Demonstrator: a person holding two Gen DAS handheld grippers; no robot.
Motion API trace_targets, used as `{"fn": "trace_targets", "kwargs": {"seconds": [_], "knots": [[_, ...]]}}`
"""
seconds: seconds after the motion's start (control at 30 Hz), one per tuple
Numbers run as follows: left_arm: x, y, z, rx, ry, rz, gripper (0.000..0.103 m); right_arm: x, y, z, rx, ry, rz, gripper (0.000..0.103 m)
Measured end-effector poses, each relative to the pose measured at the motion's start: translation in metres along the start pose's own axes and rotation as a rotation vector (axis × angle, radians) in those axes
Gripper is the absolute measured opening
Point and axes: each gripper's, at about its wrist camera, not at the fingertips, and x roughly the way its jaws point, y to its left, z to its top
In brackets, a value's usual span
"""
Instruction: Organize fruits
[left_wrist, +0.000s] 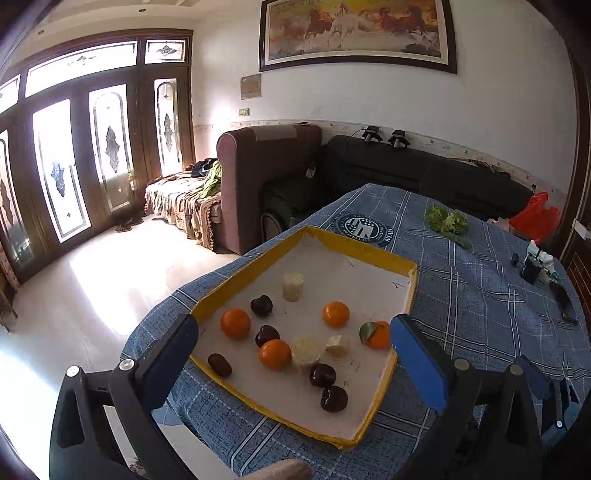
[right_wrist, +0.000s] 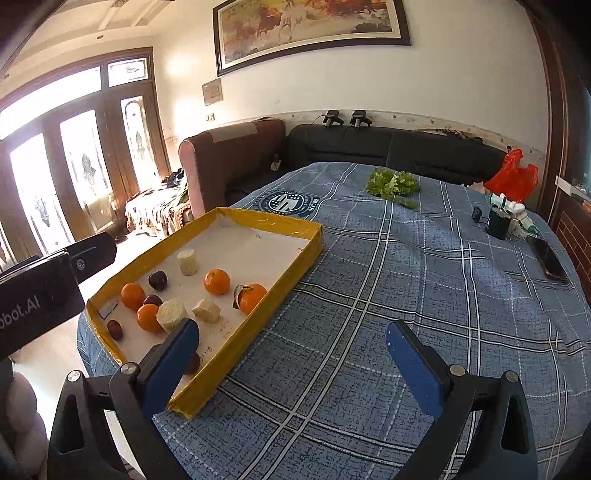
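Your left gripper (left_wrist: 295, 339) and right gripper (right_wrist: 291, 341) both hang spread and empty, while round oranges (left_wrist: 235, 323), dark plums (left_wrist: 322, 374) and pale cut chunks (left_wrist: 293, 287) lie mixed across the yellow-rimmed shallow cardboard tray (left_wrist: 354, 245) near the table's left edge, so sorting looks unfinished.

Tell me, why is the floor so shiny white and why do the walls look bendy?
In the left wrist view, daylight through the glass doors glares off the floor, washing it out. In the right wrist view the same doors blow out white. Both fisheye lenses curve straight edges, like the painting.
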Motion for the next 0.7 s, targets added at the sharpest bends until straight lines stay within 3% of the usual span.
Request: {"fn": "trace_targets", "kwargs": {"seconds": [0.27, 0.7], "knots": [[0.015, 0.01, -0.001, -0.016, 0.043, -0.023, 0.103, 0.01, 0.022, 0.0, -0.045, 0.022, 0.018, 0.103], [0.022, 0.018, -0.003, -0.093, 0.081, -0.05, 0.103, 0.008, 0.018, 0.006, -0.04, 0.014, -0.061, 0.103]]}}
